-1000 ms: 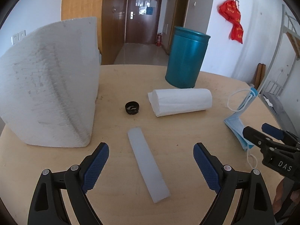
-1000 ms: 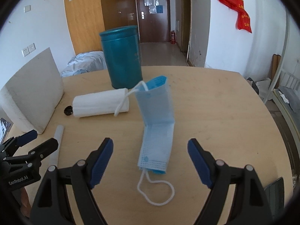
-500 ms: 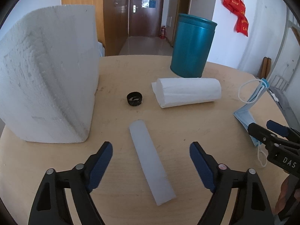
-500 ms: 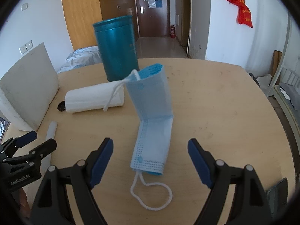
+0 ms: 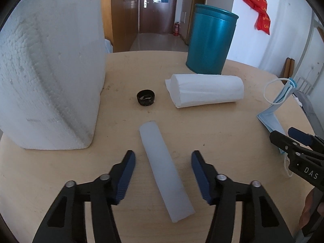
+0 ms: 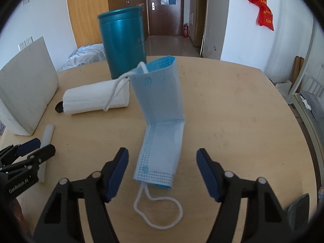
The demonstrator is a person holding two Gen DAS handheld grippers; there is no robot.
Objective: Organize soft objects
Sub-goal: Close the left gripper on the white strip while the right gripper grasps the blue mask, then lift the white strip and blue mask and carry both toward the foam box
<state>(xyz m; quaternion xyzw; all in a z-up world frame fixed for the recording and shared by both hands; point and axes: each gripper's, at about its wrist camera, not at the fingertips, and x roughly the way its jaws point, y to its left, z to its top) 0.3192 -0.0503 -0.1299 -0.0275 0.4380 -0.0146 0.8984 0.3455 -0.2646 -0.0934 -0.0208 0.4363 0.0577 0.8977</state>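
Note:
A translucent white soft strip lies on the round wooden table, between the fingers of my open left gripper, which straddles its near half. A blue face mask, bent upward at the middle, lies between the fingers of my open right gripper; its ear loop trails toward me. The mask also shows in the left wrist view. A rolled white towel lies further back; it also shows in the right wrist view.
A large white foam block stands at the left. A teal cylindrical can stands behind the towel. A black bottle cap lies between block and towel. The right gripper's body shows at the left wrist view's right edge.
My left gripper has moved forward and lower over the strip, and its fingers have narrowed around it. My right gripper has moved forward over the mask's near end.

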